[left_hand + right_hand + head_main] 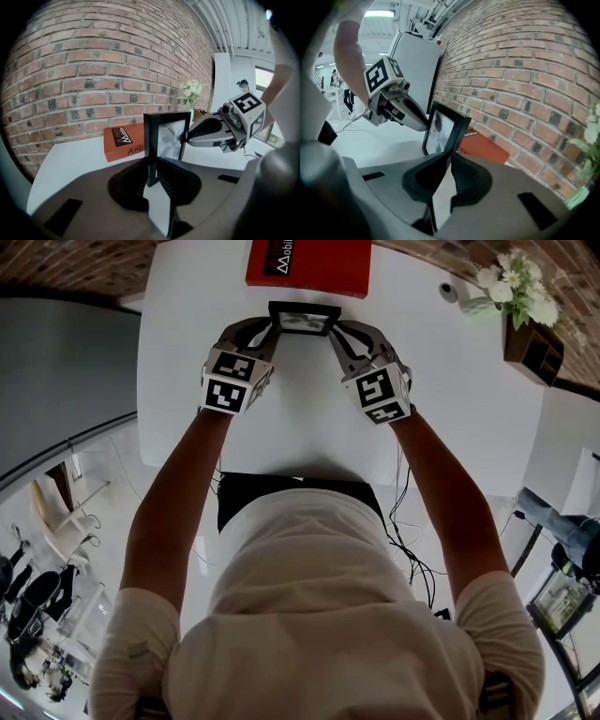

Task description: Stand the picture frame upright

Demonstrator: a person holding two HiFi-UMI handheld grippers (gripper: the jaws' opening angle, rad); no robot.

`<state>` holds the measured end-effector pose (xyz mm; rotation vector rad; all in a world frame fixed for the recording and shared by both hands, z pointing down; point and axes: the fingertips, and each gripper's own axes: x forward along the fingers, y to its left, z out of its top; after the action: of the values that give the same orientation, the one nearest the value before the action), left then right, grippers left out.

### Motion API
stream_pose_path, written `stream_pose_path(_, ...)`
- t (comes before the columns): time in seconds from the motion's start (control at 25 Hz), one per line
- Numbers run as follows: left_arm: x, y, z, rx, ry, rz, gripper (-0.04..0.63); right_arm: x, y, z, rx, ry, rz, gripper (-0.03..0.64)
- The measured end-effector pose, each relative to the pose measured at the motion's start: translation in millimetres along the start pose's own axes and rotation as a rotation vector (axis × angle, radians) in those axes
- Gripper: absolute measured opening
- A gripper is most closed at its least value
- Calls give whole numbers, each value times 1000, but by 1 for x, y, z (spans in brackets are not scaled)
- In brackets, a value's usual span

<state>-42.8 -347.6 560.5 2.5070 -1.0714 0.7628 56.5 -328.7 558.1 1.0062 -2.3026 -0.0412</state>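
Head view shows the picture frame [304,320] near the far edge of the white counter [309,427], held between the two tongs. The left tongs [272,329] are clamped on its left edge and the right tongs [336,331] on its right edge; each gripper view shows the dark pads pressed on the black border. The frame stands nearly upright with its glass facing the person. Whether its foot touches the counter cannot be told. Just behind it a red book [309,263] lies flat, close to the brick wall [93,61]. White flowers [516,285] and a wooden box [534,351] stand well apart to the right. The counter in front of the frame is bare.
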Motion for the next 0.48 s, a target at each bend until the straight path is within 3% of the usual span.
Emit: stream_pose_path(0.48,-4,-4,-4,-10,6,-3,54,-4,6,0,2,-22,4,37)
